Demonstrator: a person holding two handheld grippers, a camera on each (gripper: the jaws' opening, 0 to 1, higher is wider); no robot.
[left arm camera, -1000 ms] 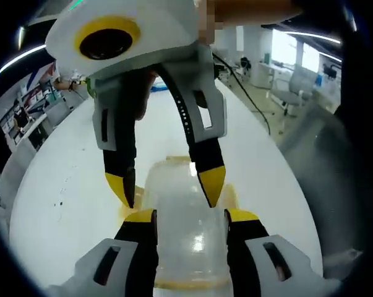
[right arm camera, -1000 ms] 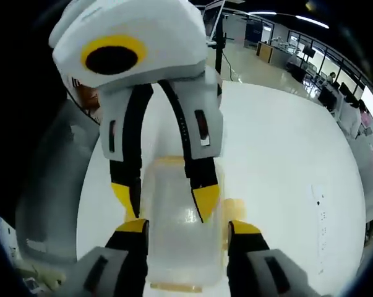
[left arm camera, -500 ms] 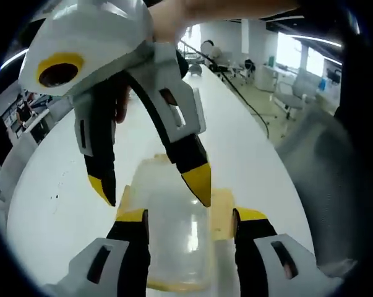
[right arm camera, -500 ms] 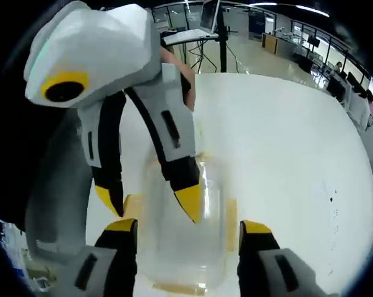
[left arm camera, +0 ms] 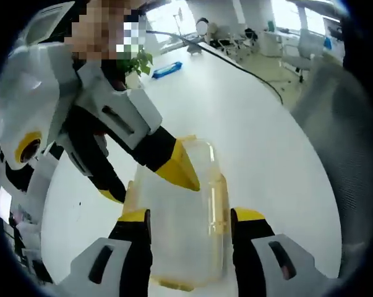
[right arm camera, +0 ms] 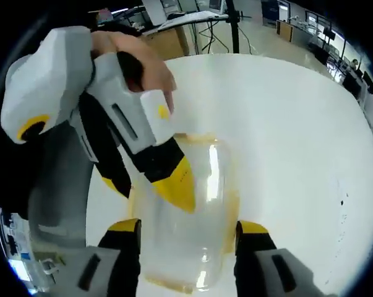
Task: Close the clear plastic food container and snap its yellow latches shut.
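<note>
Both grippers tilted over since moment ago. Clear container [left arm camera: 180, 229] flat on white table [left arm camera: 260, 142], lid down. Left gripper [left arm camera: 189, 216], right gripper [right arm camera: 186, 226]: jaws apart, straddling it, probably steadying before pressing yellow latches [left arm camera: 220, 201].

container [left arm camera: 186, 229] on table [left arm camera: 260, 142], between left gripper [left arm camera: 189, 216] jaws; right gripper [left arm camera: 150, 179] on its far side, tips over lid.
</note>
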